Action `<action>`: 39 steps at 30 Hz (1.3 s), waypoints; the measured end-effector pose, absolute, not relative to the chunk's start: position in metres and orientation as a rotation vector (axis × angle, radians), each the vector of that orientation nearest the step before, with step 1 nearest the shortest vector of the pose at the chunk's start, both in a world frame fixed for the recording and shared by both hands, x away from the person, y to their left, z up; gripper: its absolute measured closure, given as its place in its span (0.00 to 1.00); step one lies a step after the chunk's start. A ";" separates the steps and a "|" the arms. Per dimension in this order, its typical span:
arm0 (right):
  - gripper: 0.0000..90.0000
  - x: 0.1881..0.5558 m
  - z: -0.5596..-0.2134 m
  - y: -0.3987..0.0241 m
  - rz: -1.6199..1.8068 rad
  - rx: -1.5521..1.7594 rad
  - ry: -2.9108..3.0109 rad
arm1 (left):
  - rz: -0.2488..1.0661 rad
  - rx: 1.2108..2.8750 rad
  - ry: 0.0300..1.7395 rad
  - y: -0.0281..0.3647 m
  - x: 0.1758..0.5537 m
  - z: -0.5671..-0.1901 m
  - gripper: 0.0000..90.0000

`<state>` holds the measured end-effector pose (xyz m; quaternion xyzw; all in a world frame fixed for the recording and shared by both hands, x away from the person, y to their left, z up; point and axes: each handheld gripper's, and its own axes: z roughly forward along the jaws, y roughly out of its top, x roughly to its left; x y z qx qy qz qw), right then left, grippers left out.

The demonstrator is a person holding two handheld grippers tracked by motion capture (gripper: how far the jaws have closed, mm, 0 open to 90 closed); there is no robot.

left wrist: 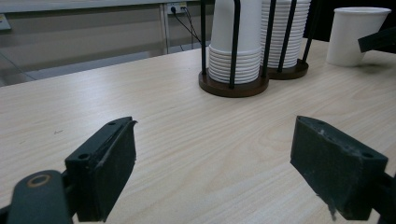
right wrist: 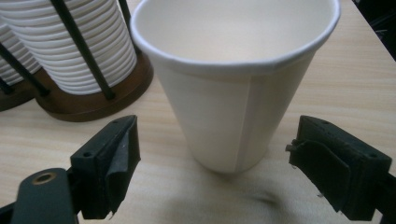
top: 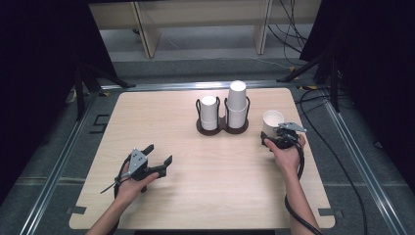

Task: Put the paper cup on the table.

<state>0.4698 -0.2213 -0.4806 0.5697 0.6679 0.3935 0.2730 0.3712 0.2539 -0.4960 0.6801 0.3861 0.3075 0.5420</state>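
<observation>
1. High view: single paper cup upright near the right edge of the desk, just beside the two-bay cup holder with its short stack and tall stack. Right gripper directly behind the cup on the near side; jaw state hard to judge from here. Left gripper toward the near-left corner, well apart from everything, jaws spread on nothing.

2. Left gripper view: own jaws parted over bare wood. Farther off, holder base, ribbed rims of the stacked cups, and the single cup at the far right.

3. Right gripper view: cup upright between spread jaws, a clear gap on each side, neither pad pressing. Seam and empty interior visible here, not from above. Holder close at upper left.

4. Step in hand, by judgement: letting the cup go. Best done by backing straight away toward the near edge with jaws kept wide, no sideways drift to clip the wall and tip a light cup.
</observation>
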 end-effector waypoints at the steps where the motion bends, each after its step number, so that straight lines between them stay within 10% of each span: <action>1: 0.17 0.468 -0.480 -0.221 1.061 1.529 1.790 | 0.729 1.603 0.910 0.254 0.372 -0.497 0.15; 39: 0.18 0.377 -0.467 -0.240 1.215 1.382 1.725 | 0.738 1.624 0.916 0.254 0.372 -0.496 0.15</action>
